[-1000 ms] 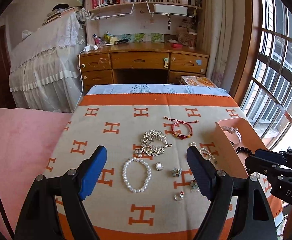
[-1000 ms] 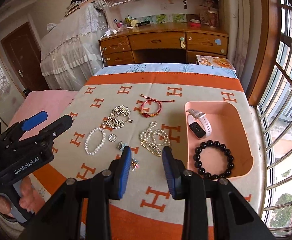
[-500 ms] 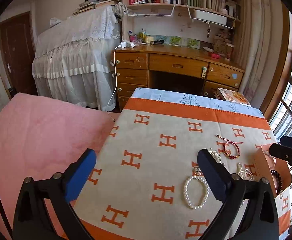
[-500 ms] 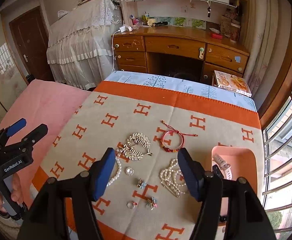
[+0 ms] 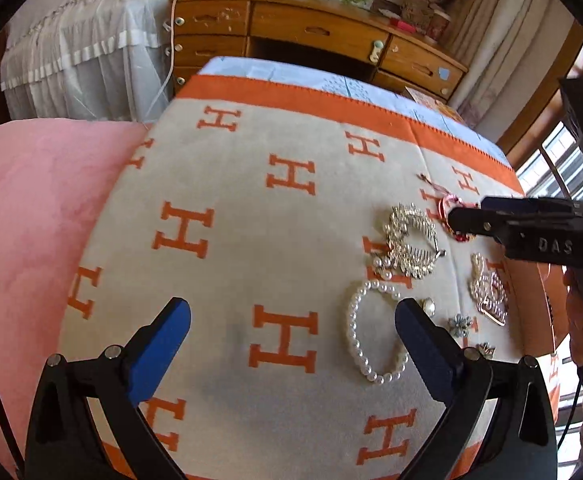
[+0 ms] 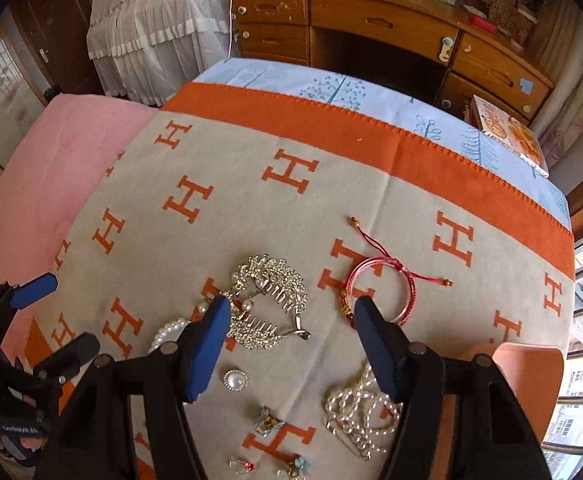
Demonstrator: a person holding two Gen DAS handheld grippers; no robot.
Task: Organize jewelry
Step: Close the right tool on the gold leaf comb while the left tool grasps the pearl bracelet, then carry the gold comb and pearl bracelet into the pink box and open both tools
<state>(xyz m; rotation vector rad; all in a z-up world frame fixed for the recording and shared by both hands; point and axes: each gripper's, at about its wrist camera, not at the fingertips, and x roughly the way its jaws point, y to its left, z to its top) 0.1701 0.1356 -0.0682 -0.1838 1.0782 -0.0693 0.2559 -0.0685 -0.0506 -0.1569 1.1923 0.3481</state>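
Note:
Jewelry lies on a beige blanket with orange H marks [image 6: 195, 200]. A crystal hair comb [image 6: 269, 300] sits between the fingers of my open right gripper [image 6: 289, 320], which hovers above it. A red string bracelet [image 6: 379, 292] lies just right of it. A pearl necklace [image 6: 361, 416], a round pearl brooch [image 6: 235, 380] and small earrings [image 6: 269, 420] lie nearer. My left gripper [image 5: 291, 324] is open and empty over bare blanket. A pearl bracelet [image 5: 371, 332] lies by its right finger. The comb also shows in the left wrist view [image 5: 411, 240].
A pink tray's [image 6: 531, 372] corner shows at the right, with the window beyond. A pink cushion [image 5: 31, 200] lies left of the blanket. A wooden desk [image 6: 371, 28] stands behind the table. The right gripper's body [image 5: 531, 228] reaches in from the right of the left wrist view.
Both grippers have dropped closer to the blanket. The right gripper has moved forward over the hair comb, still open. The left gripper has swung back right toward the pearl bracelet.

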